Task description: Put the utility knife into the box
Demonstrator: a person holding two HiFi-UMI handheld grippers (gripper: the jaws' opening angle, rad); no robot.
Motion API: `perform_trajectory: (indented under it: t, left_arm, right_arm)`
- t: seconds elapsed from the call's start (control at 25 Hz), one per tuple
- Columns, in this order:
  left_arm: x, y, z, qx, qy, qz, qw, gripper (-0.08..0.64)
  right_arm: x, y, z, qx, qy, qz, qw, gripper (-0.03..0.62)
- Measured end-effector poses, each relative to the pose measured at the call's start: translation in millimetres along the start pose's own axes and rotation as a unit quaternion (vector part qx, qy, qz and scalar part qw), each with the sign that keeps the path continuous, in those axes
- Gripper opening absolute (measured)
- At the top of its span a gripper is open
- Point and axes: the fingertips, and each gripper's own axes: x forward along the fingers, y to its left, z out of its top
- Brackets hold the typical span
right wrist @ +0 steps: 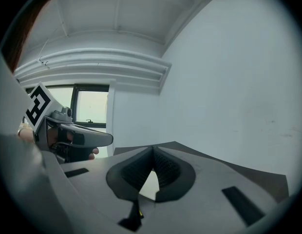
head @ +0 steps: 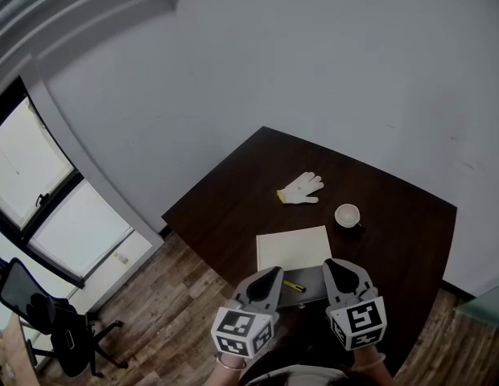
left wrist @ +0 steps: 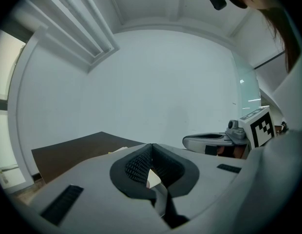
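Observation:
A small yellow utility knife [head: 294, 285] lies on a grey patch directly in front of a flat beige box [head: 294, 247], near the front edge of the dark table [head: 394, 215]. Whether that patch is part of the box I cannot tell. My left gripper [head: 273, 274] hangs just left of the knife and my right gripper [head: 331, 264] just right of it. Both are shut with nothing between the jaws. In the left gripper view the jaws [left wrist: 151, 147] meet at their tips. The right gripper view shows the same [right wrist: 152, 151], and both point almost level across the table.
A white work glove [head: 302, 187] lies beyond the box, and a white cup [head: 347, 215] stands to its right. A wall rises behind the table. An office chair [head: 48, 316] stands on the wood floor at the far left, under a window.

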Motion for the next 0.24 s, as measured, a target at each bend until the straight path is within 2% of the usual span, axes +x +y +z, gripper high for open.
perform_trajectory:
  t: [0.24]
  left_arm:
    - [3.8, 5.8, -3.9, -0.004, 0.001, -0.004, 1.0, 0.017]
  right_arm:
    - [5.1, -0.2, -2.7, 0.003, 0.005, -0.002, 1.0, 0.006]
